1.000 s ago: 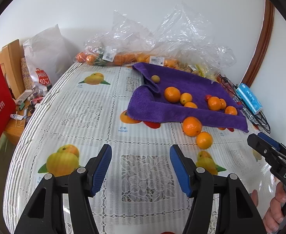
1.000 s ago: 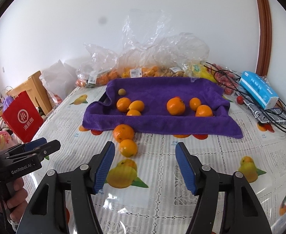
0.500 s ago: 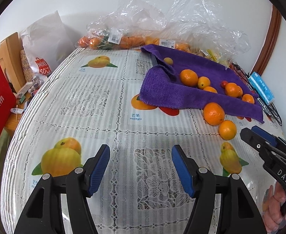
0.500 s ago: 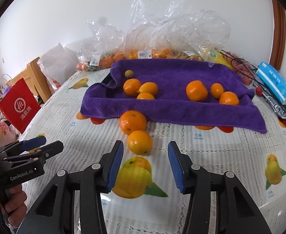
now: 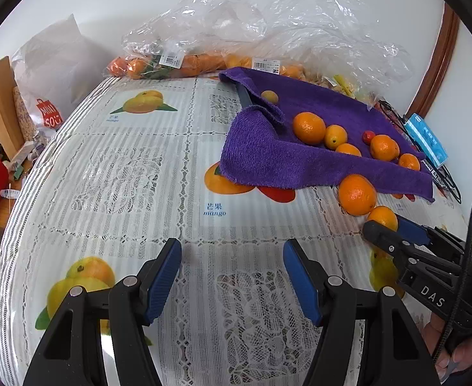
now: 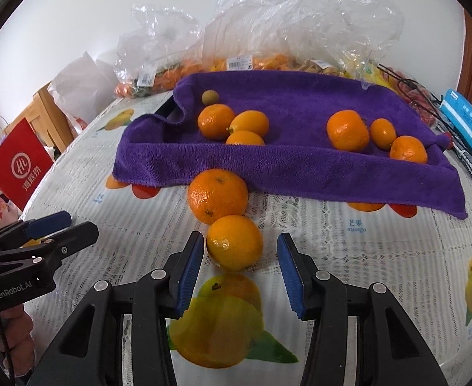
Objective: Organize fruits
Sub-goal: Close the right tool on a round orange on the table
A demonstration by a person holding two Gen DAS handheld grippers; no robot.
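My right gripper (image 6: 239, 265) stands partly open, nothing gripped; the small orange (image 6: 235, 242) sits on the table between its tips, pads not touching it. It touches the big orange (image 6: 217, 195) beyond, by the towel (image 6: 300, 164). My left gripper (image 5: 232, 276), open and empty, is farther off.

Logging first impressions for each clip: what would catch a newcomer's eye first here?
The purple towel, spread at the far side of the fruit-print tablecloth, carries several oranges. Two more lie off it, touching: the big orange at the towel's near edge, and the small orange between the open pads of the right gripper. The left gripper hangs open over bare cloth.
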